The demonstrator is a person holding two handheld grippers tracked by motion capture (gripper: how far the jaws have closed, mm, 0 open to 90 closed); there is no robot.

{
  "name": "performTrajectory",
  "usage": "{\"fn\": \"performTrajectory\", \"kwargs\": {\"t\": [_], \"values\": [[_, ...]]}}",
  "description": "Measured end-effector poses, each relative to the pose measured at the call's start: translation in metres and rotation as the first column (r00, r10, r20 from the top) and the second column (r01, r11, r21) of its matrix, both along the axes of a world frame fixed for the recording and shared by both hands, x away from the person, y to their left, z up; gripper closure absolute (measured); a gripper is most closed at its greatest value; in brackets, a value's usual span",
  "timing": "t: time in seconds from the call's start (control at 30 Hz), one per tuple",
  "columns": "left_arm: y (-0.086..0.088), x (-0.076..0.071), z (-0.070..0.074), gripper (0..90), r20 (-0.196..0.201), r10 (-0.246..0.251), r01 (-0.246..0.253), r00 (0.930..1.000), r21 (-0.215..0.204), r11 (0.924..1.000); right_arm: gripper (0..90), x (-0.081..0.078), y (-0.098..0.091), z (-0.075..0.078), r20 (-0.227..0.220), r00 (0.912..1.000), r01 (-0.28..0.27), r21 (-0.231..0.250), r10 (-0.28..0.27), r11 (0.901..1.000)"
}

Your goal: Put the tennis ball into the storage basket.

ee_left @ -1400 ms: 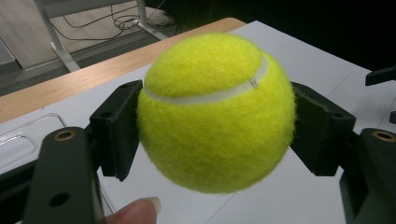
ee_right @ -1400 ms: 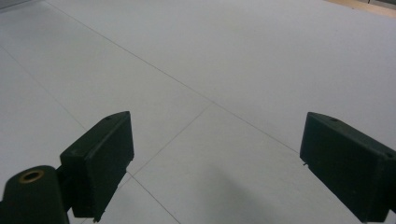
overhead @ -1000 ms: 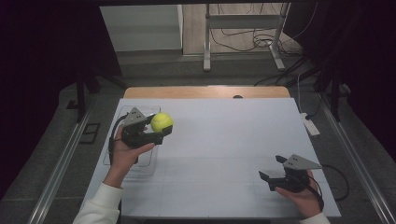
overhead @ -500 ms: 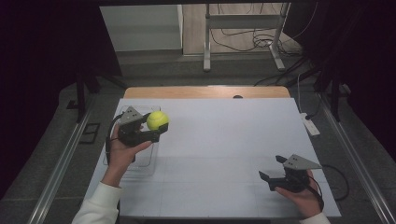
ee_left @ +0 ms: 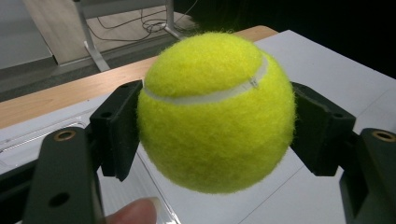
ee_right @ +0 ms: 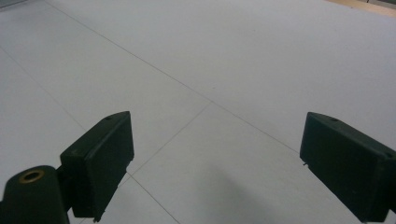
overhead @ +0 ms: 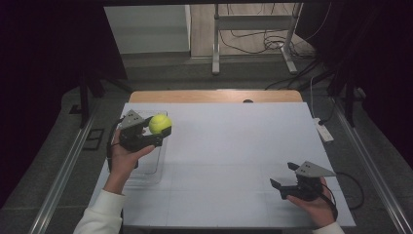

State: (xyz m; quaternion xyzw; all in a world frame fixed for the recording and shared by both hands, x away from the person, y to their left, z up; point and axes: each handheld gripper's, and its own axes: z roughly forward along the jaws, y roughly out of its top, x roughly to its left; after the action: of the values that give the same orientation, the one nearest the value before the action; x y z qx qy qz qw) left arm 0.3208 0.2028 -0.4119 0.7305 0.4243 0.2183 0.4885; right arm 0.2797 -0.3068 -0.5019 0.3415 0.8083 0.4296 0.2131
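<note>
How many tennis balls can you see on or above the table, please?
1: the tennis ball is clamped in the left gripper, held over the clear tray at the table's left side.

High view — being taken from above the near edge, facing forward and down; the whole white table (overhead: 229, 146) is being covered from far off. Left gripper view — being taken along its jaws at very close range, the tennis ball (ee_left: 217, 112) and table being shared with the high view. Right gripper view — being aimed low across the tabletop.
</note>
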Motion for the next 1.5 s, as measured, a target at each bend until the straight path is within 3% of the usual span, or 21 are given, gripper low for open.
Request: {"fn": "performTrajectory", "kwargs": {"t": [1.03,1.5], "values": [[0.023,0.008,-0.001,26.9,-0.010,0.068,-0.068,0.9976,-0.027,0.9973,10.3,0.000,0.000,0.000,-0.001,1.0000,0.001,0.002,-0.001,1.0000],[0.033,0.014,-0.005,26.9,-0.014,0.121,-0.121,0.9926,0.001,0.9926,10.3,0.000,0.000,0.000,-0.001,1.0000,0.002,0.002,-0.002,1.0000]]}}
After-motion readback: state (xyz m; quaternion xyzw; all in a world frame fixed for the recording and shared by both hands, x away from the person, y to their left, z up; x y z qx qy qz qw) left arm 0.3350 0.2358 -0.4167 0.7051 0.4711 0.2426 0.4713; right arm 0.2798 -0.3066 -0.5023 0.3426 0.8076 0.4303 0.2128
